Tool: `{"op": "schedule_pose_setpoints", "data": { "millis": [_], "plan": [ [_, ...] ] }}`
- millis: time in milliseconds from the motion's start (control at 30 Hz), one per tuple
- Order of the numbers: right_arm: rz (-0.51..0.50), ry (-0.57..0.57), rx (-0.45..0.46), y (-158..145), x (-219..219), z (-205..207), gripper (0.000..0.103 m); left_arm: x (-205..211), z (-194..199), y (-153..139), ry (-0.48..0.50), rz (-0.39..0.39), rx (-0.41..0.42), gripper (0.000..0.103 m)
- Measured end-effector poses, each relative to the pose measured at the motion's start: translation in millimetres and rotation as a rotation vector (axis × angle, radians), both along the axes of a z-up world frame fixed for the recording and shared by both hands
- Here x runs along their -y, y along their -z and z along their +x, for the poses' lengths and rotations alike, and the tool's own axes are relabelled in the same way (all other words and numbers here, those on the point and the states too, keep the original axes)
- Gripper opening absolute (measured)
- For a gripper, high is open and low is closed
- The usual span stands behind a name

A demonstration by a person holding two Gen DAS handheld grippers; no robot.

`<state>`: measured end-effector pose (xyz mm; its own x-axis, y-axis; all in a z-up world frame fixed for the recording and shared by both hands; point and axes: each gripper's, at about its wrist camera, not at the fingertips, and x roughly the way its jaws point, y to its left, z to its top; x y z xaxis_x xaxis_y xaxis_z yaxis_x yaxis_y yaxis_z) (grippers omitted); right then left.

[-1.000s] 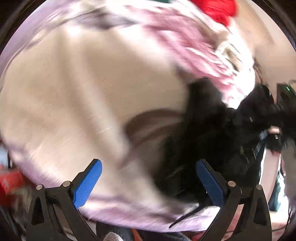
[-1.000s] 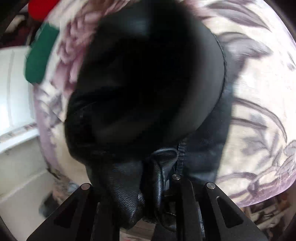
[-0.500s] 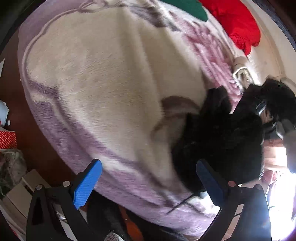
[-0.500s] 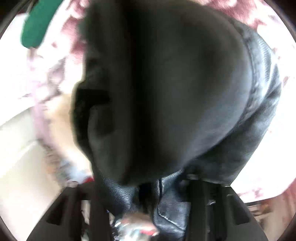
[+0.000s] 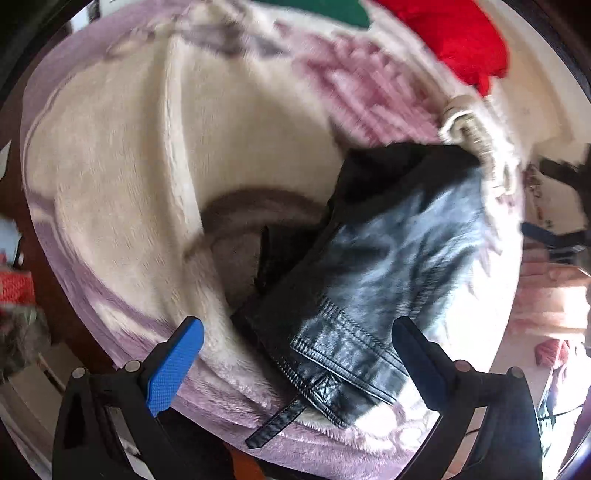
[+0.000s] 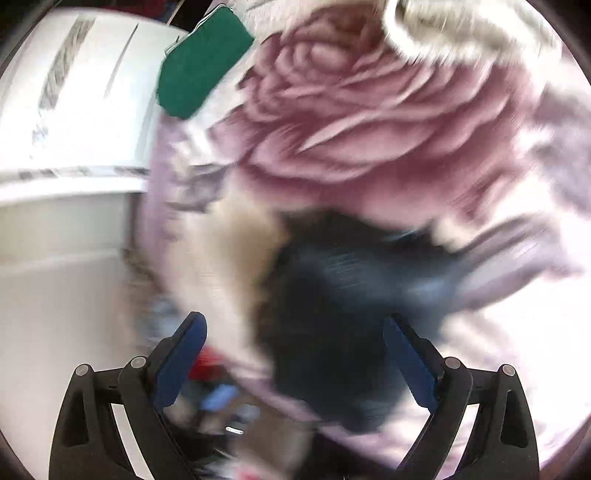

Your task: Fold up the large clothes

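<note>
Plush floral blanket point(image 5: 155, 155), black leather jacket point(image 5: 373, 280) lying on it

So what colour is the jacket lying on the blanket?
Black, leather-look jacket; the left wrist view shows it best.

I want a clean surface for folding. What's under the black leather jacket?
The black leather jacket lies on a plush floral blanket, cream and purple. Whatever sits directly beneath the jacket is covered.

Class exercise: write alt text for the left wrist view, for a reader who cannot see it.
A black leather jacket lies crumpled on a cream and lilac plush blanket, below the wide-open blue-padded left gripper, which holds nothing. Red and green cloths lie at the blanket's far edge.
</note>
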<state>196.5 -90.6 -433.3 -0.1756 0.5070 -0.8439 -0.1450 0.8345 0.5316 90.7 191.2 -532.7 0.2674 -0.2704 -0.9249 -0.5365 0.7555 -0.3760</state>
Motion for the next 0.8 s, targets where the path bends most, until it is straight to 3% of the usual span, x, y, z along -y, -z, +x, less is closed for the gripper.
{"op": "schedule_pose_setpoints", "data": {
  "millis": [100,200,333,533,633,700,800],
  "plan": [
    [-0.071,-0.167,0.068,13,-1,17,0.099,3,-18,27,-0.096,-0.082,-0.043,0.103],
    [-0.127,-0.432,0.1,49,-24,21,0.098,7,-43,54,-0.163,-0.18,-0.076,0.103],
    [-0.163,-0.602,0.003,119,-52,30,0.103,14,-53,85,-0.198,-0.301,-0.06,0.103],
    [-0.022,-0.639,-0.216,196,-62,58,0.103,12,-39,107,-0.236,-0.36,0.015,0.103],
    [0.011,-0.642,-0.235,197,-60,58,0.103,6,-39,110,-0.253,-0.365,0.018,0.103],
    [0.013,-0.573,-0.208,187,-50,55,0.103,2,-39,108,-0.259,-0.366,0.021,0.103],
    [0.011,-0.4,-0.151,161,-23,47,0.085,-7,-44,100,-0.238,-0.335,0.014,0.103]
  ]
}}
